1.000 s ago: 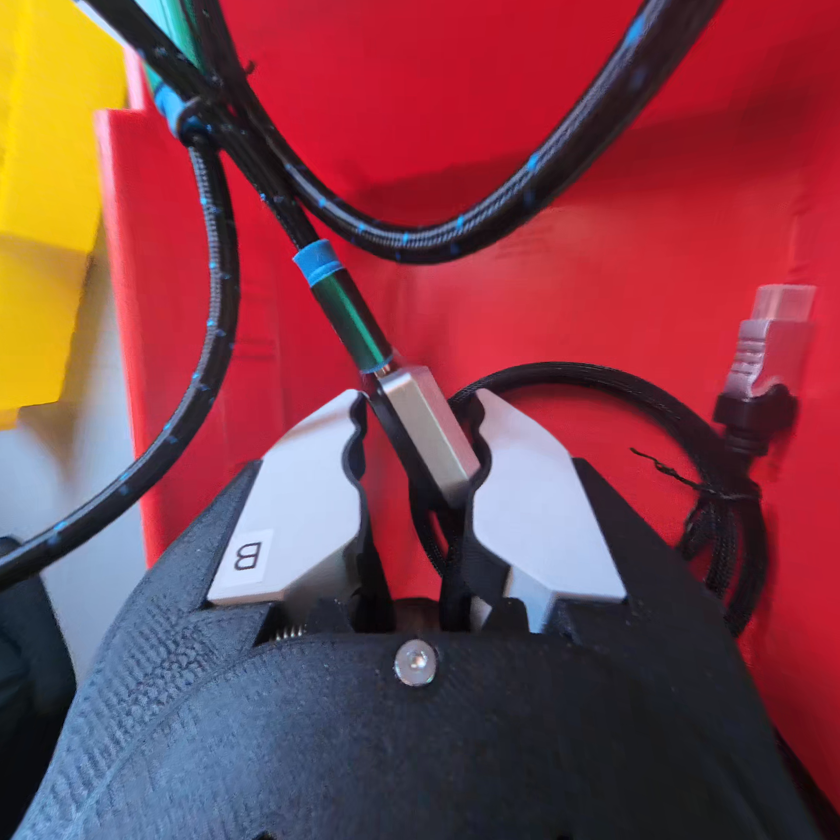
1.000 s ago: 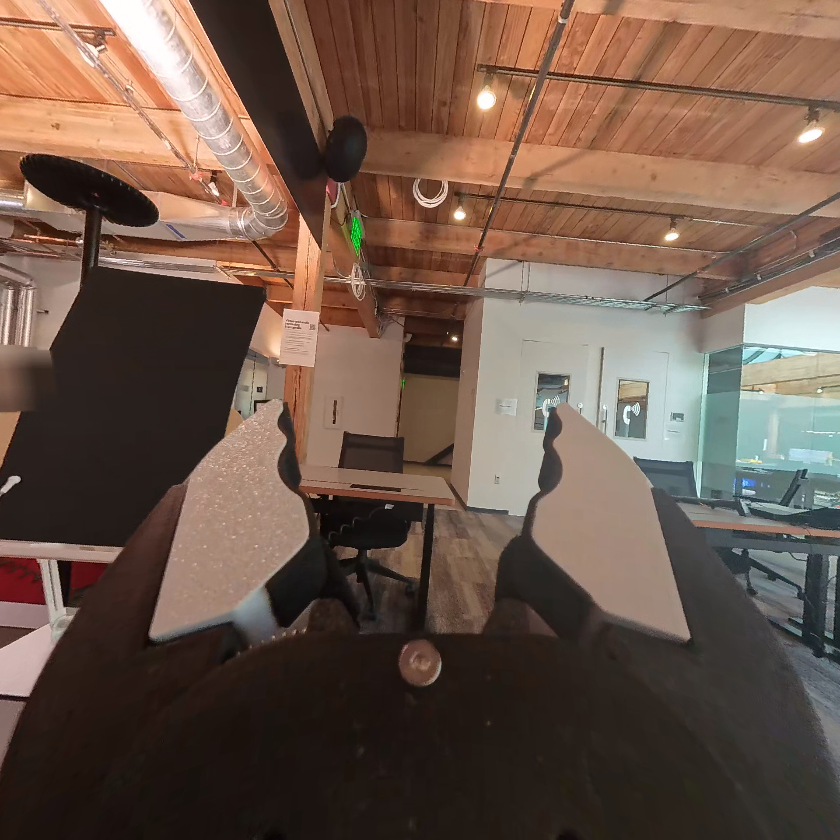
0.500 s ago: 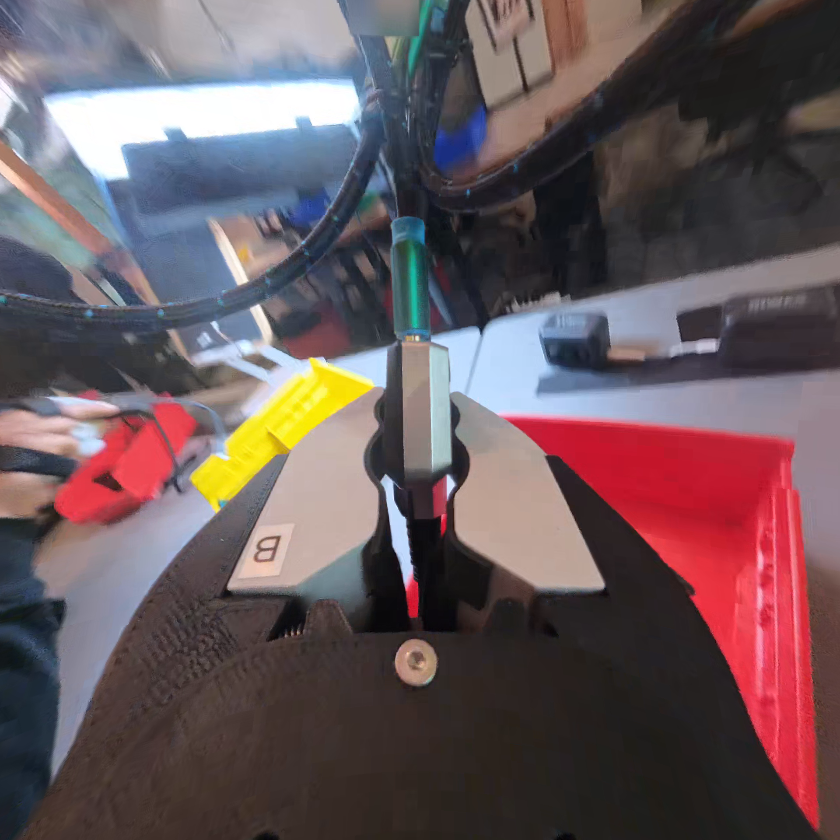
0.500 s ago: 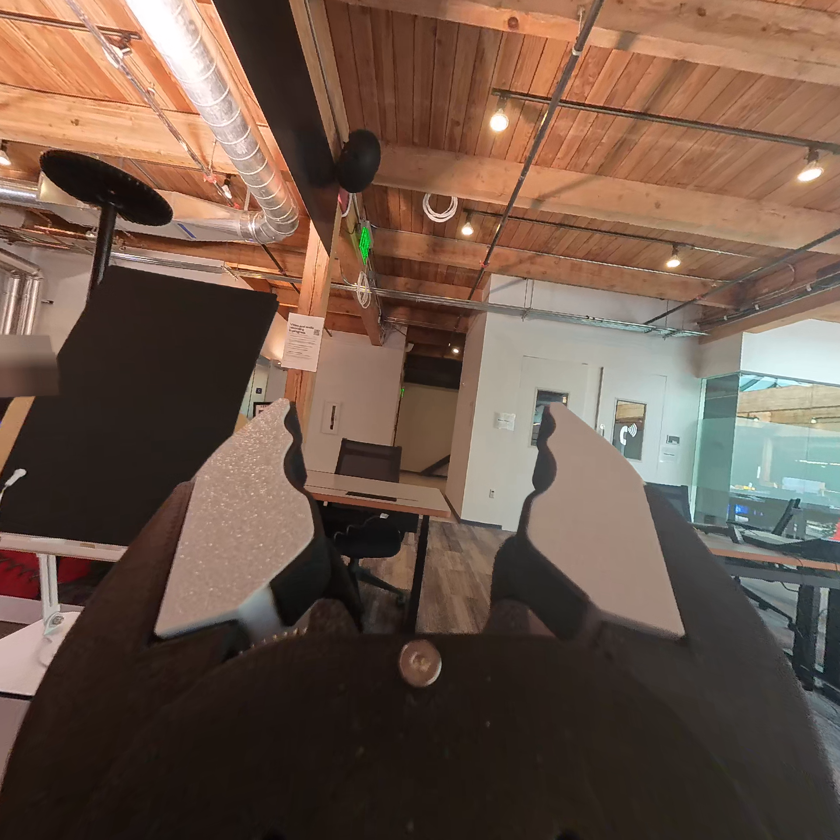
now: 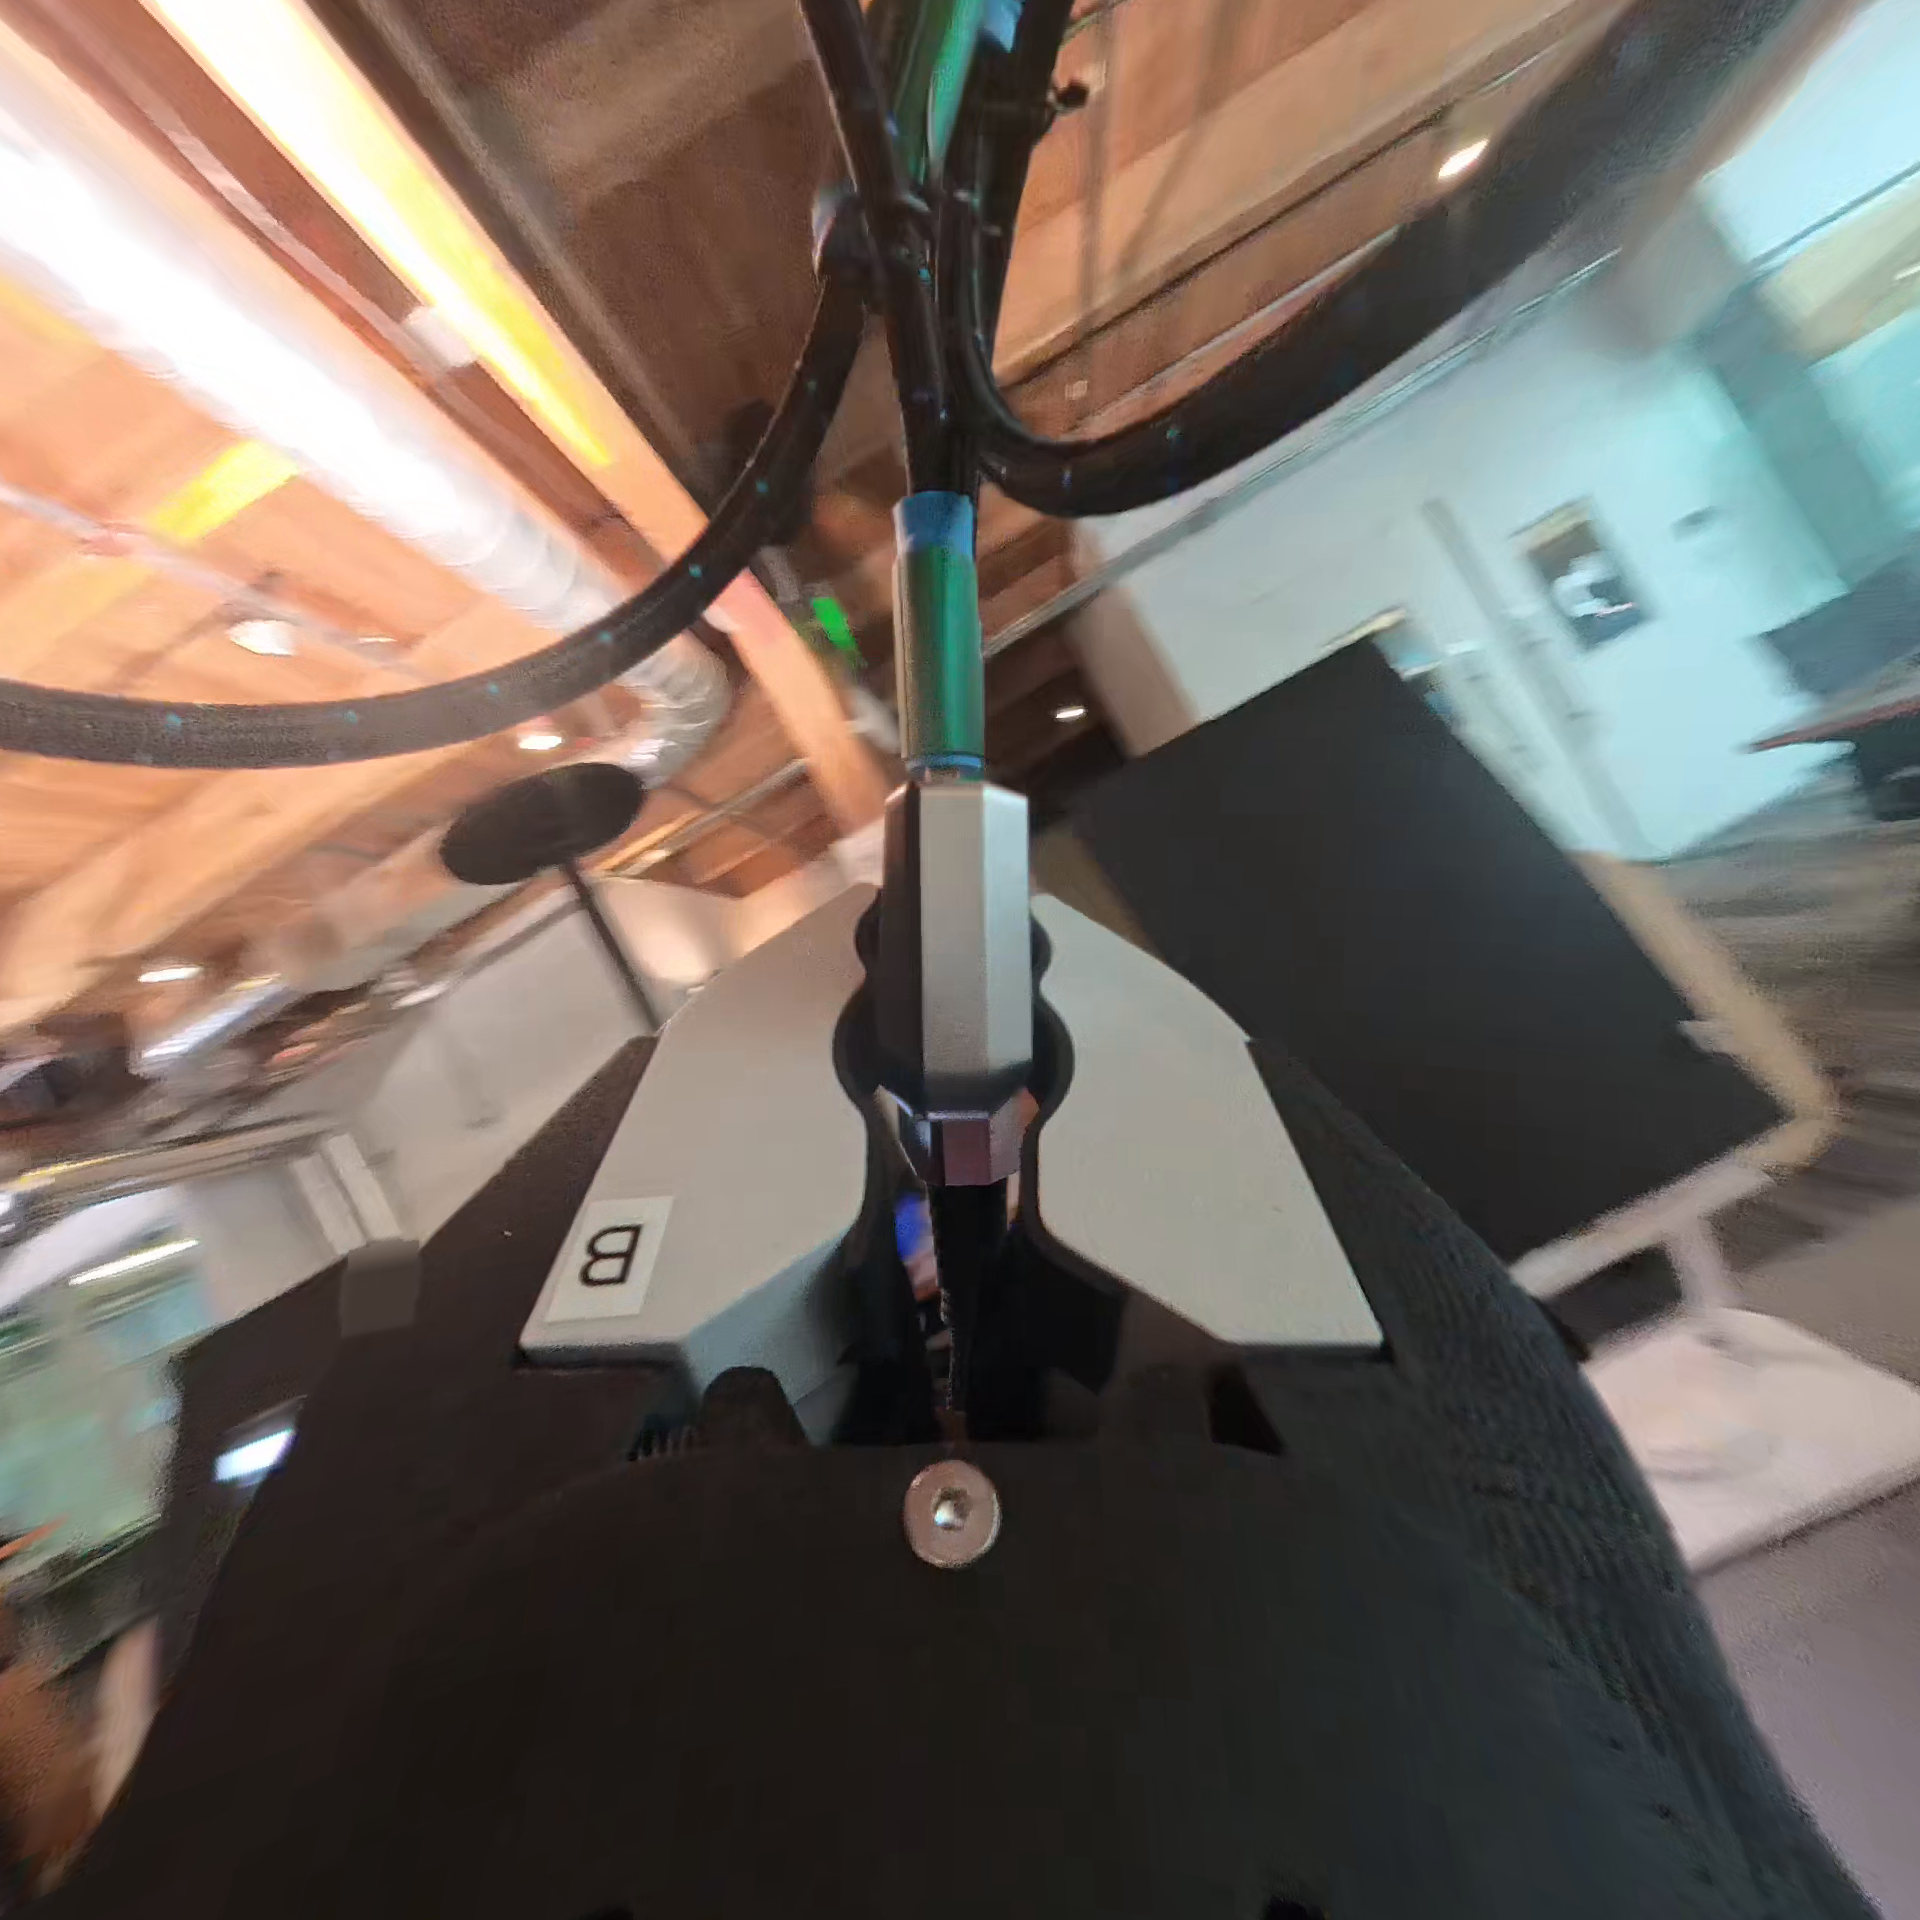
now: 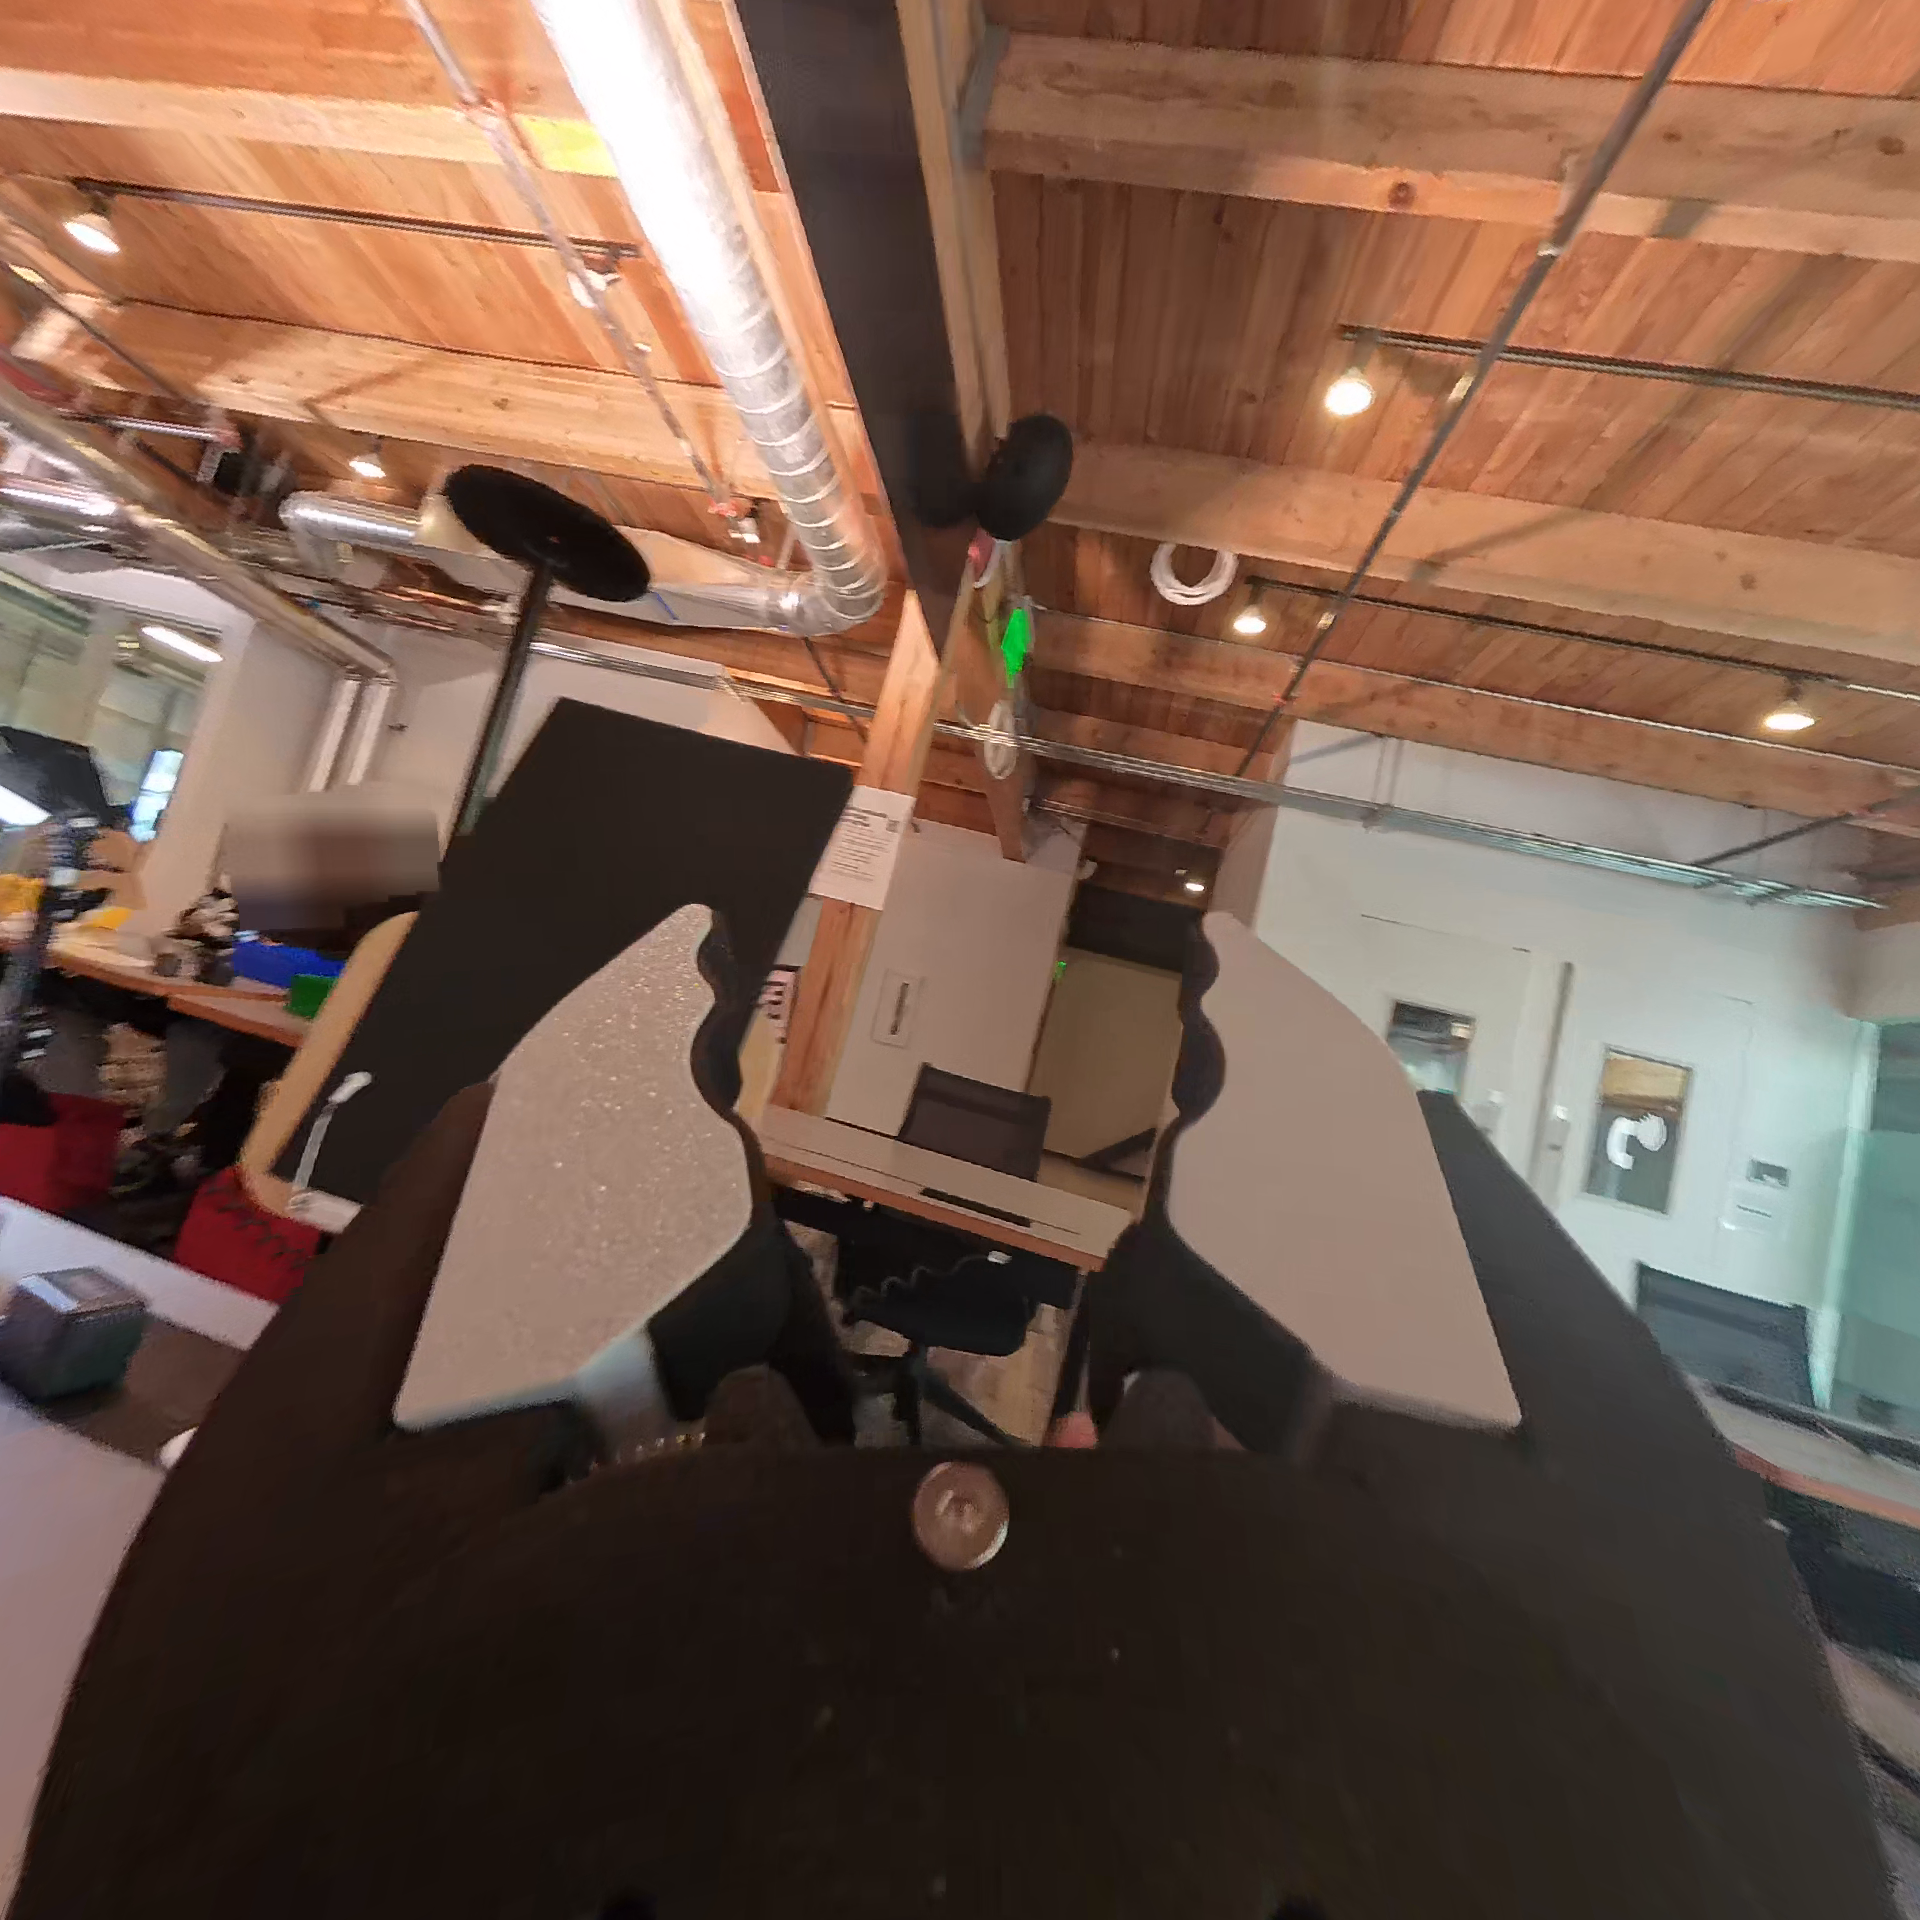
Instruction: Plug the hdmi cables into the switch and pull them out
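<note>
A ceiling of warm wooden planks and beams [image 6: 1299, 187] filled the upper part of the right wrist view, with a ribbed silver duct [image 6: 748, 343] running along it from near to far. Below it, on the left, a large flat black panel [image 6: 623, 883] leaned at a tilt, with a round black disc on a thin pole [image 6: 545, 532] standing just behind it. Farther off, a pale desk [image 6: 935, 1179] stood with a dark office chair [image 6: 977, 1117] behind it.

The right gripper [image 6: 954, 1039], black-bodied with two grey metal fingers [image 6: 603, 1122], pointed up and away into the room; its jaws stood wide apart with nothing between them.

The left wrist view was heavily blurred and showed the same black panel [image 5: 1382, 935] on the right. A black braided hdmi cable [image 5: 416, 717] looped across the upper left, and further dark cable hung bunched at the top centre. The left gripper [image 5: 951, 935] was clenched on a silver metal hdmi plug [image 5: 961, 925], which stood upright between the grey fingers [image 5: 727, 1122], touching both. Its green and blue strain-relief sleeve [image 5: 940, 634] rose straight above the plug, on the far side, and the plug's narrow metal tip [image 5: 966, 1148] pointed back toward the gripper body. The switch could not be made out in either view.
</note>
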A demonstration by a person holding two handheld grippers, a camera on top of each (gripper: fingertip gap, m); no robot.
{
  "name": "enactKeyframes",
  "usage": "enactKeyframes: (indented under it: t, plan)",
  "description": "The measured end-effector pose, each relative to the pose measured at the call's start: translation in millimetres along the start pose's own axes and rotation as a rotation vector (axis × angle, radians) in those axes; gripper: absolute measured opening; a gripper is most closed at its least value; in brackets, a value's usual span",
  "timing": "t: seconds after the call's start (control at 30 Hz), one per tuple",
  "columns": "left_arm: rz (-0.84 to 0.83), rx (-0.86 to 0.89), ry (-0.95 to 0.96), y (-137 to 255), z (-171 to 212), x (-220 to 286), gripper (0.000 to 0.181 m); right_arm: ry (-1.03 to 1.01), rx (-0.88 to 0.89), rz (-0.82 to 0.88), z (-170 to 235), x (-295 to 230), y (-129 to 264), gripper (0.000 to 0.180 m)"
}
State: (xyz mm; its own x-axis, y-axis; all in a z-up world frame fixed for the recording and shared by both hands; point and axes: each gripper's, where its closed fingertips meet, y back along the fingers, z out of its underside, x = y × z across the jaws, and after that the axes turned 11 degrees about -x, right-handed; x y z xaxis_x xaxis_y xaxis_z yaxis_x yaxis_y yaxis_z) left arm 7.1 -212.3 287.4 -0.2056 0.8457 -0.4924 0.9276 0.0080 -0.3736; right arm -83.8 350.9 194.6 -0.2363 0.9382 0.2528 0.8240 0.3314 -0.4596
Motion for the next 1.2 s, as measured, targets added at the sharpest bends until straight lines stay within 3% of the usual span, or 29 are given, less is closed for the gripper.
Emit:
enactKeyframes:
  t: [0.1, 0.17, 0.27, 0.37, 0.47, 0.57, 0.7, 0.8, 0.9, 1.2]
  plan:
    - [0.227, -0.006, 0.072, 8.6, 10.4, 74.2, 0.019, -0.006, -0.015, -0.153, -5.2, -36.4, -3.7, 0.069]
    - [0.346, -0.024, 0.133, 13.2, 33.2, 128.2, 0.021, -0.054, -0.069, -0.29, -5.2, -68.8, -6.2, 0.048]
    - [0.532, -0.093, 0.239, 19.9, 79.3, 209.1, 0.021, -0.152, -0.131, -0.619, -7.9, -138.8, -3.0, 0.029]
    - [0.737, -0.175, 0.336, 29.9, 122.2, 278.9, 0.021, -0.247, -0.22, -1.002, 2.7, -223.0, 10.7, 0.025]
    - [0.896, -0.164, 0.396, 46.5, 145.3, 326.5, 0.021, -0.244, -0.446, -1.164, 57.8, -300.1, 23.2, 0.03]
    - [0.991, -0.198, 0.433, 62.7, 157.7, 359.2, 0.021, -0.23, -0.595, -1.047, 125.0, -337.6, 34.5, 0.048]
    - [0.99, -0.239, 0.347, 77.3, 169.0, 391.9, 0.021, -0.553, -0.514, -0.76, 161.6, -322.2, 25.9, 0.037]
    - [0.998, -0.229, 0.269, 85.1, 166.6, 408.6, 0.021, -0.594, -0.555, -0.754, 175.9, -329.2, 28.1, 0.044]
    - [0.99, -0.215, 0.225, 90.7, 164.2, 416.9, 0.021, -0.543, -0.55, -0.746, 181.6, -341.1, 31.3, 0.025]
    - [0.93, -0.2, 0.143, 88.8, 178.4, 422.5, 0.035, -0.694, -0.549, -0.799, 184.4, -359.8, 42.7, 0.021]
